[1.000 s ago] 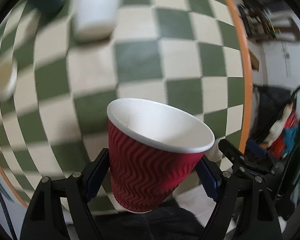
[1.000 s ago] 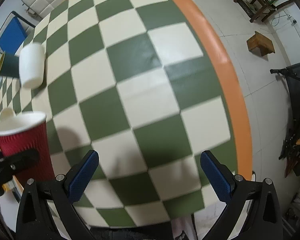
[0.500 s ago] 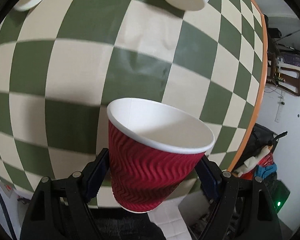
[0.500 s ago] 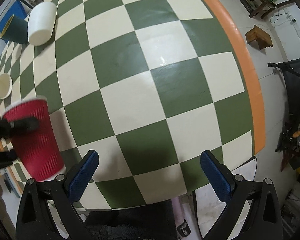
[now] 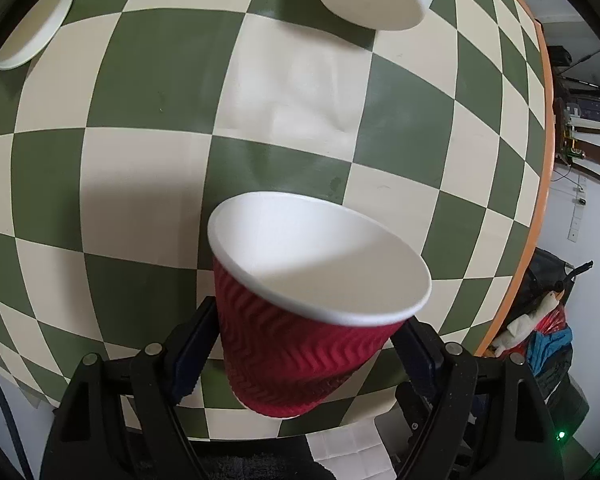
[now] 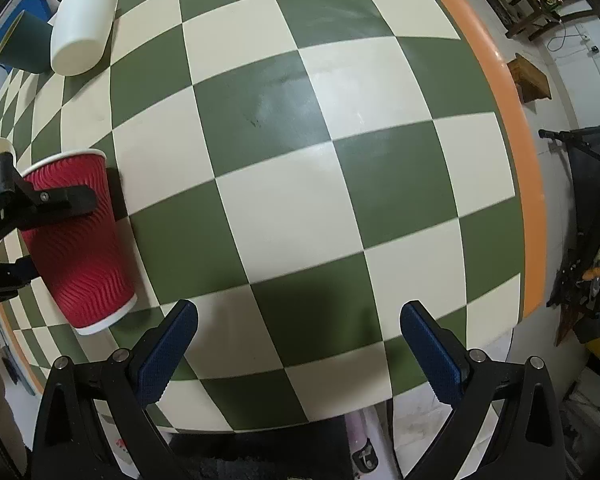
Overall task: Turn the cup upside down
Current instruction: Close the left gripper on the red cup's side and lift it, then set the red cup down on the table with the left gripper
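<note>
Left gripper (image 5: 304,344) is clamped on the red cup (image 5: 312,320) low in the left-wrist frame, pads on opposite sides of the ribbed wall, prob. so the wrist can roll it over. In the right-wrist view the cup (image 6: 76,240) sits lower left, white rim down by the checkered table (image 6: 300,208); touching or not, can't tell. Right gripper (image 6: 299,344) idle w/ jaws wide apart, holding nothing. A white cup (image 6: 82,28) lies on its side upper left.
</note>
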Available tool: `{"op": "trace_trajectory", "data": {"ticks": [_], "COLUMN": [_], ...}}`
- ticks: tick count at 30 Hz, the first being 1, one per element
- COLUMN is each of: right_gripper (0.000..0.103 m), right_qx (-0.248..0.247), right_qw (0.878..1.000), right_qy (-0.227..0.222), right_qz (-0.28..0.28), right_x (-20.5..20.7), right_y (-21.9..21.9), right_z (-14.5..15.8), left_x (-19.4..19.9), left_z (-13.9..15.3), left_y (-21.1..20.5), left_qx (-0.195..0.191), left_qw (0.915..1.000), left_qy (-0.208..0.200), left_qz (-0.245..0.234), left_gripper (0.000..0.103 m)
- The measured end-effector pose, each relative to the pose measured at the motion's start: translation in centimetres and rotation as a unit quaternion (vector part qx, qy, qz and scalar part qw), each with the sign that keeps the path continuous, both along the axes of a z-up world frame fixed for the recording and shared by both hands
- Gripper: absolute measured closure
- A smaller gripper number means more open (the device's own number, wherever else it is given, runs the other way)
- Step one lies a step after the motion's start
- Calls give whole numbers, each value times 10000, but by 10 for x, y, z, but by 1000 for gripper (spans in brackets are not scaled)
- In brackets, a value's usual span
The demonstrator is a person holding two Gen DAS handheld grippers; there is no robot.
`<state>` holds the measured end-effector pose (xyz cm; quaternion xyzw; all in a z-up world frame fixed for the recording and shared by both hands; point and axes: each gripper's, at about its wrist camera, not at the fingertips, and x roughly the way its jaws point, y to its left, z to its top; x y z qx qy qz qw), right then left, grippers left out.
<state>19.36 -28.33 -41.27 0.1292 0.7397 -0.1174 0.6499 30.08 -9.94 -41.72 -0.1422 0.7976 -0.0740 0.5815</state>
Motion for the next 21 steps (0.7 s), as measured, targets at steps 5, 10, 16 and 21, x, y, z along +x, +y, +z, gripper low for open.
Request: {"op": "trace_trajectory", "data": {"ticks": [5,10,16,21], "right_gripper": [0,0,0,0], "right_qx": [20,16,20,49], "right_qw": [10000,10000,10000,10000], "right_qy": [14,20,20,-2], "right_qz": [18,37,75,82], "right_x": [-3,-6,-2,1], "right_y": [-1,-2,-2,-8], "right_z": [1,5,9,14], "left_x": [-1,0,0,0], "left_z": [-3,-3,-1,0], "left_y": [-1,-4,-8,-6], "left_qx": [23,80,214,212], "left_qw": [10000,9999,9997,9997], "left_qy": [65,55,-31,-89], "left_qz": [-19,-30,-99,-30], "left_gripper": [21,20,20,14]}}
